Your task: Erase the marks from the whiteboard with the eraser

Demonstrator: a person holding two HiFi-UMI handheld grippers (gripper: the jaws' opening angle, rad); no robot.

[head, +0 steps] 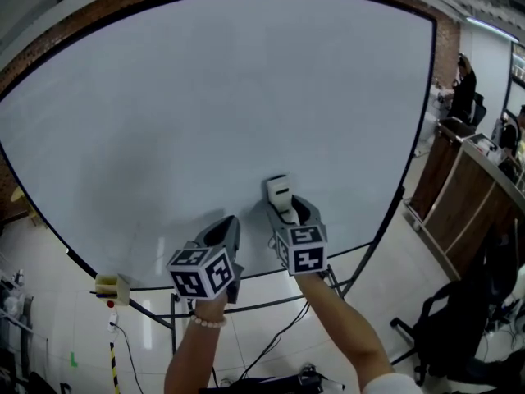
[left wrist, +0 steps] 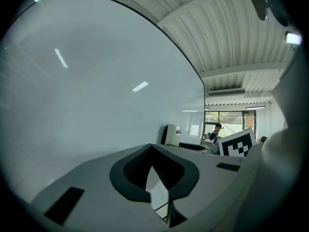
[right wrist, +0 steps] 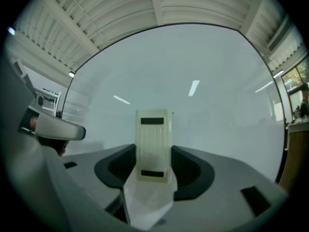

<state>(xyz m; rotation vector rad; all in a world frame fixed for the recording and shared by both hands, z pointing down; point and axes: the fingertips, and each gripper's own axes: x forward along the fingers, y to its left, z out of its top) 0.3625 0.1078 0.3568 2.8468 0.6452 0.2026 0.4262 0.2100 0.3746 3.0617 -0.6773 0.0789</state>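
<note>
A big whiteboard point(head: 205, 97) fills the head view, and I make out no marks on its surface. My right gripper point(head: 288, 212) is shut on a cream eraser point(head: 279, 194), which stands upright near the board's lower middle. The right gripper view has the eraser point(right wrist: 153, 144) clamped between the dark pads, with the whiteboard point(right wrist: 203, 81) right behind it. Left of it, my left gripper point(head: 224, 230) hangs by the board's bottom edge, shut with nothing in it. Its tips point(left wrist: 152, 148) meet in the left gripper view, where the eraser point(left wrist: 172, 135) shows farther along the board.
A small yellowish block point(head: 112, 286) sits on the board's frame at lower left. The stand's black legs point(head: 271, 302) run below the board. A wooden counter point(head: 467, 195), an office chair point(head: 443, 318) and a person point(head: 464, 84) are at the right.
</note>
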